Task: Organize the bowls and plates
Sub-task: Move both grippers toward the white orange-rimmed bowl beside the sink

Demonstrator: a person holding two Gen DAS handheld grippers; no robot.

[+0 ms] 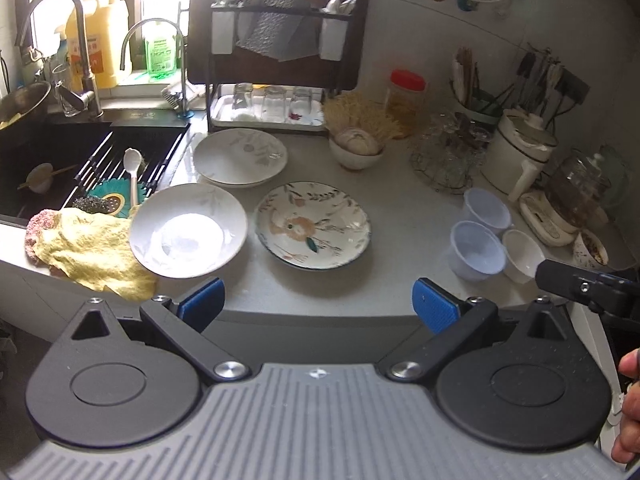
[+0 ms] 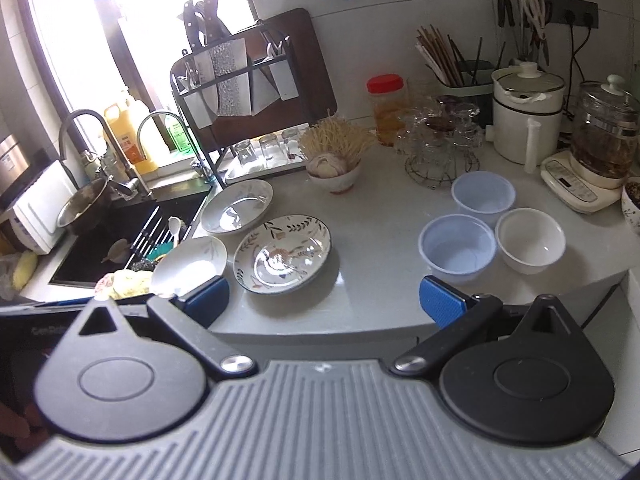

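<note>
I have the grey bench (image 1: 404, 216) filling both views, with the dark sink (image 1: 60, 160) sunk into its left end and a black dish rack (image 2: 244, 92) standing at the back by the window. On the bench's left half sit three plates: a pale leaf-patterned deep plate (image 1: 240, 156) farthest back, stacked on another dish, a plain white plate (image 1: 188, 230) nearest the sink, its rim lying over a yellow cloth (image 1: 92, 248), and a floral plate (image 1: 313, 225) just beside it to the right. Well apart, on the right half, I see three bowls in a tight cluster: two pale blue bowls, a rear one (image 2: 483, 196) and a front blue bowl (image 2: 457, 246), with a white bowl (image 2: 530, 240) touching them on the right. A small bowl of garlic (image 2: 334, 172) stands behind the plates. My left gripper (image 1: 318, 304) hangs off the bench's front edge, its blue-padded fingers (image 1: 204, 302) wide apart and holding nothing, facing the gap below the floral plate. My right gripper (image 2: 324, 304) is likewise off the edge, fingers (image 2: 442, 300) spread wide and empty, between the plates and the bowls.
</note>
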